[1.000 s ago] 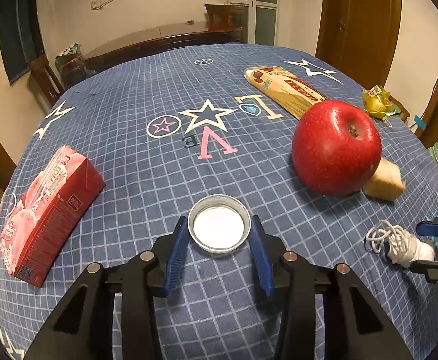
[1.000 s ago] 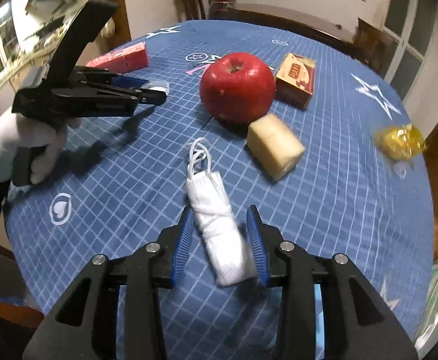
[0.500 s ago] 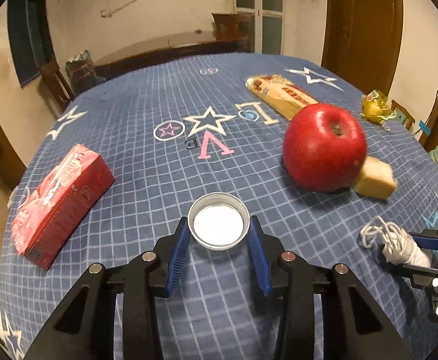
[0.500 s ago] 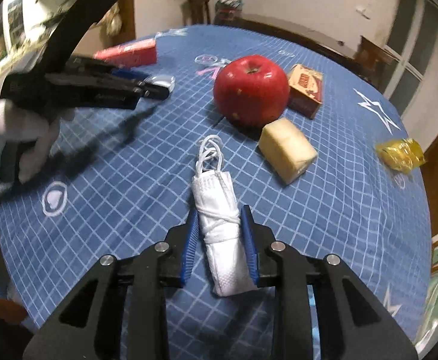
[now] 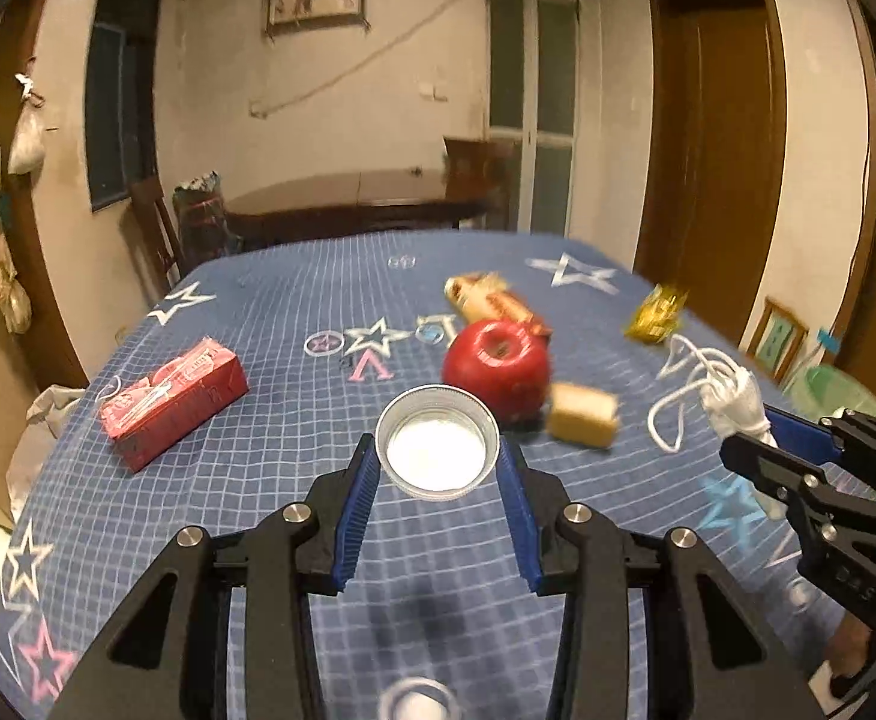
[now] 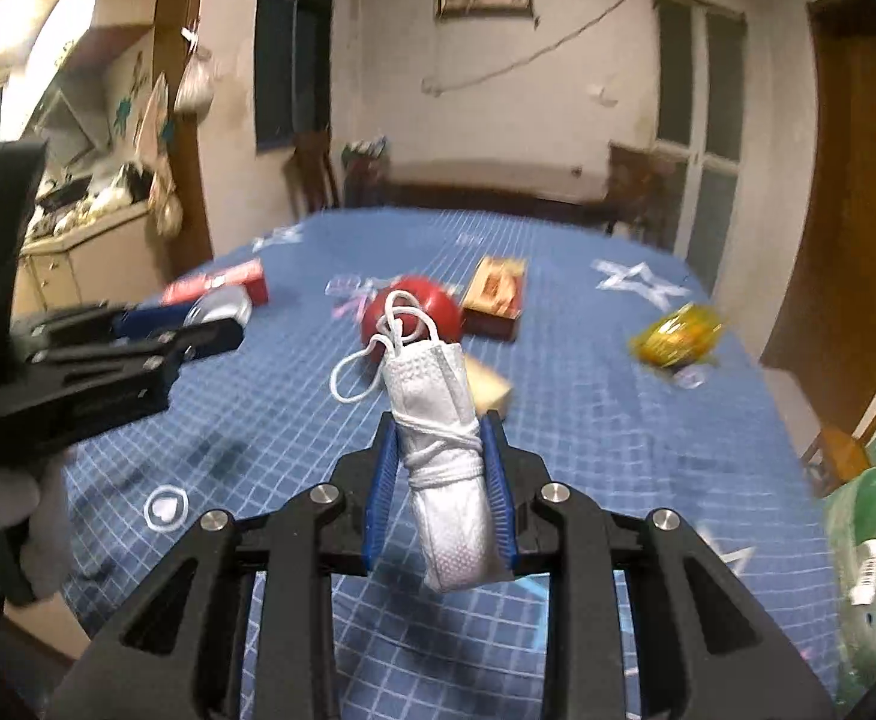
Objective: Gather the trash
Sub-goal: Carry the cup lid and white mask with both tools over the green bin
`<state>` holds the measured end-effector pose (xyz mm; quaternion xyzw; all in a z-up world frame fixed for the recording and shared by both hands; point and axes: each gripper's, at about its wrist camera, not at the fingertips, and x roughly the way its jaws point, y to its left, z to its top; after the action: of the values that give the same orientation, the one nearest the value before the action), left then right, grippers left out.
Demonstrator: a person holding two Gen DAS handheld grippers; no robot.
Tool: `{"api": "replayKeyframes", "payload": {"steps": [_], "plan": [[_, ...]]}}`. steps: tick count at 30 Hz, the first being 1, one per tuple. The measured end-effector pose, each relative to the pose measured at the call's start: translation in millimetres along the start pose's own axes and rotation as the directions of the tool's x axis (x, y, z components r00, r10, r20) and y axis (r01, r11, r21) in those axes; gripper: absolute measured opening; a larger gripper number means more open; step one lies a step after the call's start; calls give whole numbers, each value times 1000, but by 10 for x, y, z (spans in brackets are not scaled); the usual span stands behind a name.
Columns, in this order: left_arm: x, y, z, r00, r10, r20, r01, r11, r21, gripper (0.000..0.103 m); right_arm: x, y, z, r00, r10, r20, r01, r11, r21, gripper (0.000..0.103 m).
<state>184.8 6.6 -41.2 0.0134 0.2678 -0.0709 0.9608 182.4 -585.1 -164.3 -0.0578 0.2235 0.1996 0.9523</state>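
My left gripper (image 5: 438, 471) is shut on a round silver jar lid (image 5: 437, 450) with a white inside, held between the blue pads above the blue checked tablecloth (image 5: 294, 480). My right gripper (image 6: 441, 468) is shut on a rolled white face mask (image 6: 447, 444), and the mask's ear loops (image 6: 402, 324) dangle forward. Both are off the table. In the left wrist view the right gripper (image 5: 798, 450) and the mask (image 5: 732, 402) show at the right. In the right wrist view the left gripper (image 6: 216, 327), held by a white-gloved hand (image 6: 24, 516), shows at the left.
On the cloth lie a red apple (image 5: 495, 369), a yellowish block (image 5: 582, 423), a red carton (image 5: 174, 399), a snack box (image 5: 492, 300) and a crumpled yellow wrapper (image 6: 675, 339). A green plastic bag (image 6: 870, 534) hangs past the table's right edge. A dark table and chairs stand behind.
The right jaws closed on the mask. Both grippers then rose off the table with the lid and the mask and tilted up, bringing the room's walls into view.
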Motion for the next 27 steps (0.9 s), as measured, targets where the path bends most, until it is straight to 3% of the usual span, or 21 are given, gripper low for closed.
{"api": "replayKeyframes", "payload": {"steps": [6,12,27], "plan": [[-391,-298,17,994,16,104,-18,1000,14,42,-265,-61,74,994,-55,92,55,998,2,26],[-604,-516,31,988,2,155,-5,1000,17,42,-431,-156,86,987,-79,139,77,997,18,26],[-547,-947,135,987,-75,142,69,997,44,42,-605,-444,92,980,-140,140,137,990,32,26]]}}
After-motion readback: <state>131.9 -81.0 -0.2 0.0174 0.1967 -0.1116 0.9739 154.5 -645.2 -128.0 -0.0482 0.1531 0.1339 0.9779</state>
